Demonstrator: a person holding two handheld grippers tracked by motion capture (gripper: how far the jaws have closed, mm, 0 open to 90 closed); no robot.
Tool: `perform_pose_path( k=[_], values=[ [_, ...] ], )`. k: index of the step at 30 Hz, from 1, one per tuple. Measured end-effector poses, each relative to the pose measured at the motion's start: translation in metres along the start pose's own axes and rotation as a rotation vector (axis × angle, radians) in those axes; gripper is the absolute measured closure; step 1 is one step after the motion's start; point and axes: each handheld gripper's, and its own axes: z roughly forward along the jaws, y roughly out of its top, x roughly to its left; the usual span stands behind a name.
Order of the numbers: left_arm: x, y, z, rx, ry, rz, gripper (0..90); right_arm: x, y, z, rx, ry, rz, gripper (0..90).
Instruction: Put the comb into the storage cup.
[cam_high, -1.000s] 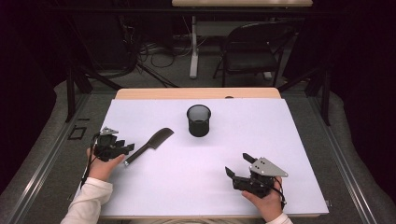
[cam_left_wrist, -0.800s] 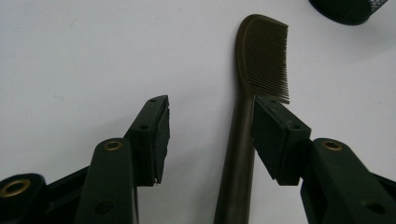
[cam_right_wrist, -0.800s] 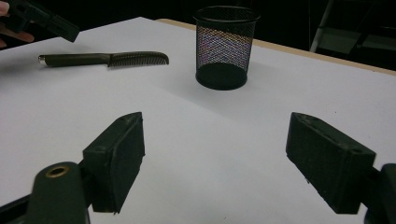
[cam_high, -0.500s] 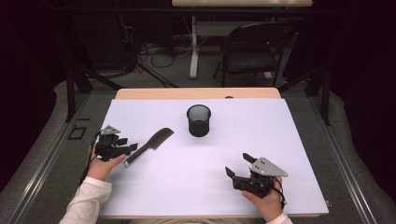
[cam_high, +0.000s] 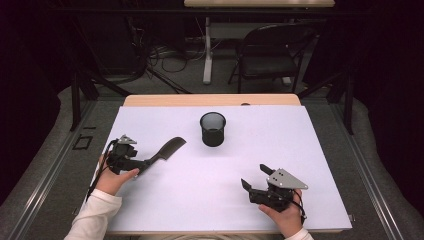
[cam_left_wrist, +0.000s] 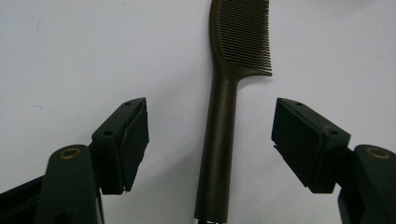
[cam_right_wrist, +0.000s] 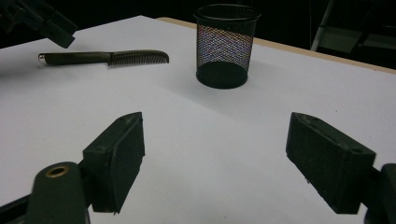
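Right tongs (cam_high: 255, 176): released, empty, resting near the tabletop (cam_high: 320, 165) front edge.
Left tongs (cam_left_wrist: 210, 140): jaws just opening, straddling the comb (cam_left_wrist: 219, 140) handle, pads clear.
Comb: flat, left side.
Mesh cup (cam_high: 213, 129): farther back, empty; comb apparently not yet inside.

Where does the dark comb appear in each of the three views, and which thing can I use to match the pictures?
High view: the comb lies left of centre on the white table, beside the left gripper.
Left gripper view: it lies on the table, running up the middle between the open jaws, teeth at the top.
Right gripper view: it lies at upper left.
Shared landmark: the black mesh cup, seen in the high and right gripper views.
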Motion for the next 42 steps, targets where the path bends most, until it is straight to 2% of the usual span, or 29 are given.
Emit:
perform_pose_path(
  k=[8,17,23,29,35,42],
  values=[
    [-0.002,0.010,0.001,0.057,-0.011,0.033,27.1,0.001,0.000,0.001,0.007,-0.001,0.001,19.3],
    [-0.001,0.019,0.001,0.098,-0.035,0.077,27.2,0.001,0.000,0.003,0.009,0.001,0.005,19.3],
    [0.002,0.026,0.000,0.130,-0.052,0.083,27.6,0.000,0.000,0.003,0.009,0.003,0.007,19.3],
    [0.005,0.028,-0.001,0.138,-0.060,0.102,32.4,0.001,0.000,0.004,0.011,0.001,0.006,19.3],
    [0.005,0.030,-0.003,0.149,-0.038,0.144,38.8,0.001,-0.001,0.004,0.014,0.003,0.005,19.3],
    [0.007,0.031,-0.004,0.140,-0.030,0.168,38.8,0.001,-0.001,0.004,0.017,0.004,0.006,19.4]
  ],
)
